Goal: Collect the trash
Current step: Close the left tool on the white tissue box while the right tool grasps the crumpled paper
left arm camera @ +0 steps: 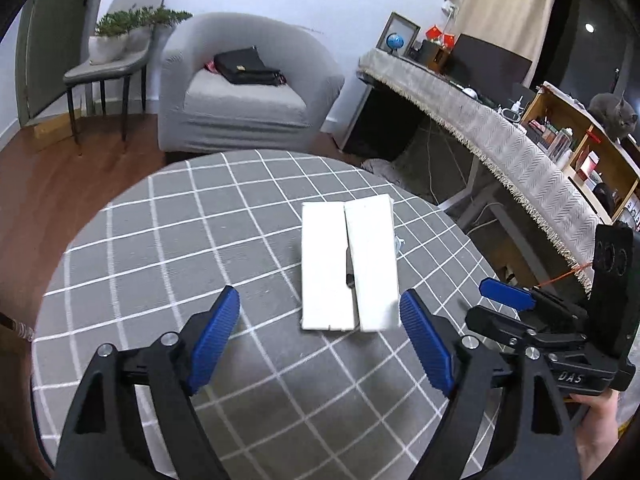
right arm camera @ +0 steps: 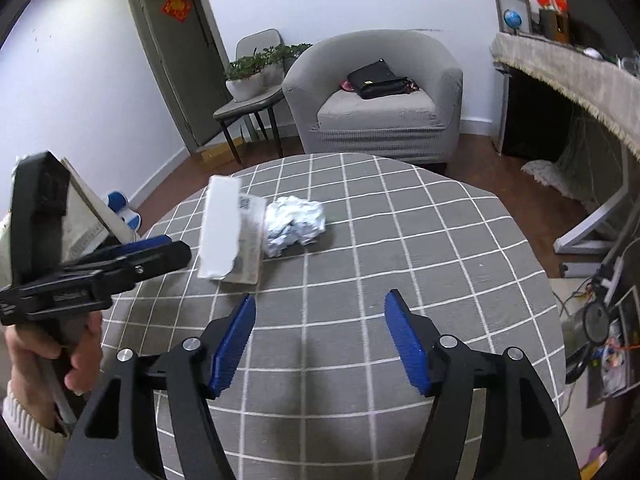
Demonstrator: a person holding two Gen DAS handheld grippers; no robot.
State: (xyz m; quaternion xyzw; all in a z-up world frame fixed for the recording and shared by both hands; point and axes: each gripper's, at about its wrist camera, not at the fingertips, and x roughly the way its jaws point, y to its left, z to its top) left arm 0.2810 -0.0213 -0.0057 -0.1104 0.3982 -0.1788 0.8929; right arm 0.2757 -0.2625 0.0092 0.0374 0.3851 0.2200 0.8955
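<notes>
The round worktop in a grey cloth with white grid lines (left arm camera: 160,240) fills the lower half of both views. In the left wrist view, the flat white opened carton (left arm camera: 350,264) lies at frame centre, just ahead of the left gripper (left arm camera: 320,312), its long axis running away from the camera, near end between the wide-spread, empty blue fingers (left arm camera: 216,336). In the right wrist view, the crumpled white paper ball (right arm camera: 294,226) sits centre-left beside the carton, well ahead of the right gripper (right arm camera: 320,320), whose fingers also gape empty.
</notes>
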